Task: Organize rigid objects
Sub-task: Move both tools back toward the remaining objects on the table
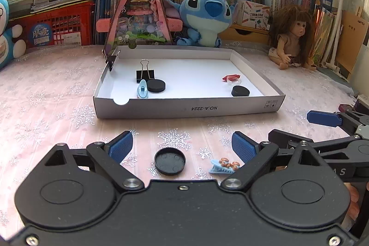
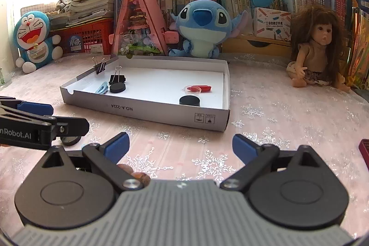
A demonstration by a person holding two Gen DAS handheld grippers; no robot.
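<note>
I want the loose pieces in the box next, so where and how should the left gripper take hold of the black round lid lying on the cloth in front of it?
Grip the black lid across its raised rim, on two opposite sides. It lies flat with its hollow side up between the open pads of the left gripper, so probably come down from above and close across its width. Keep clear of the blue clip beside it.

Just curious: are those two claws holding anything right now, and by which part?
No. Both the left gripper and right gripper are open and empty; the cap lies untouched.
</note>
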